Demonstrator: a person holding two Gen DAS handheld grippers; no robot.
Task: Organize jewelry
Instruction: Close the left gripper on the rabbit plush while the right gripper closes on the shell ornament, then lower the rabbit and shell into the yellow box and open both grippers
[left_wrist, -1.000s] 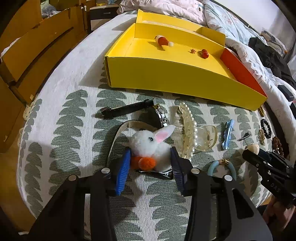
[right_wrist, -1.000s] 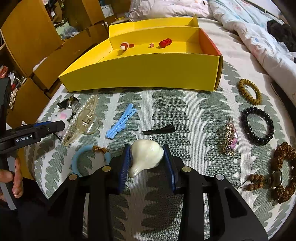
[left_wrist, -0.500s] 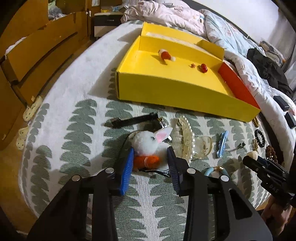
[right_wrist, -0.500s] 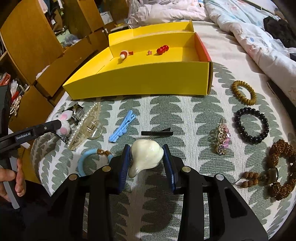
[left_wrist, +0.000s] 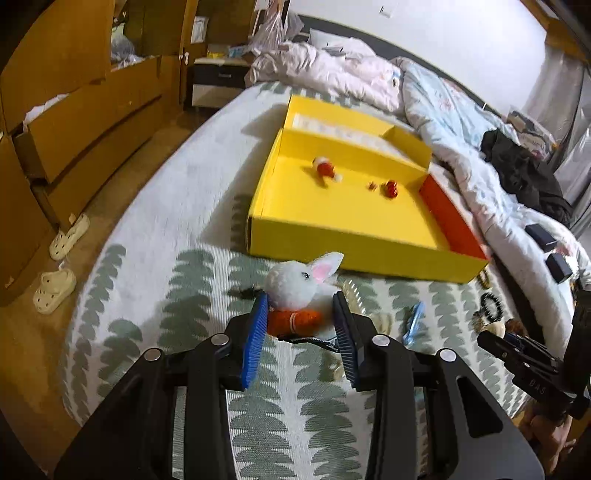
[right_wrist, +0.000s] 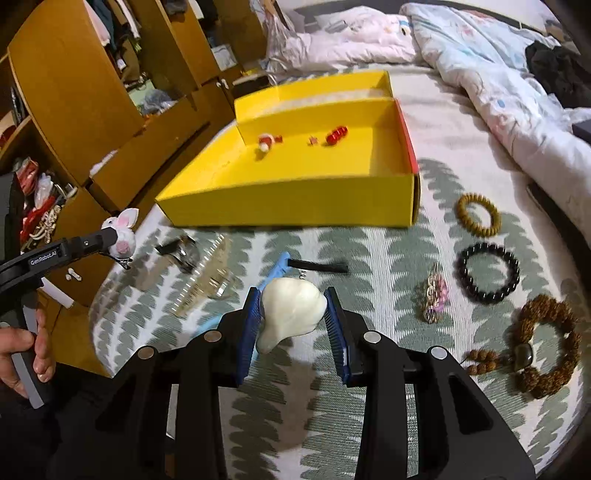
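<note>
My left gripper (left_wrist: 300, 301) is shut on a white plush rabbit hair clip (left_wrist: 295, 284) with an orange carrot, held in the air over the leaf-patterned bedspread. The right gripper (right_wrist: 291, 299) is shut on a cream shell-shaped piece (right_wrist: 291, 310), also off the bedspread. Ahead lies the open yellow box (right_wrist: 295, 199), with a red-and-white pompom (right_wrist: 264, 142) and red beads (right_wrist: 337, 133) inside. In the right wrist view the left gripper (right_wrist: 110, 232) with the rabbit (right_wrist: 123, 232) shows at far left. In the left wrist view the right gripper (left_wrist: 495, 332) shows at far right.
On the bedspread lie a wooden bead bracelet (right_wrist: 461, 210), a black bead bracelet (right_wrist: 463, 269), a brown seed bracelet (right_wrist: 532, 306), a gold-pink clip (right_wrist: 434, 295), a black pin (right_wrist: 317, 266), a blue clip (right_wrist: 279, 266), a clear claw clip (right_wrist: 207, 280) and a watch (right_wrist: 181, 251). Rumpled bedding (left_wrist: 461, 122) lies behind the box.
The left jaws closed onto the rabbit clip and lifted it off the bedspread. The right gripper rose too, with the shell piece still in its grip.
</note>
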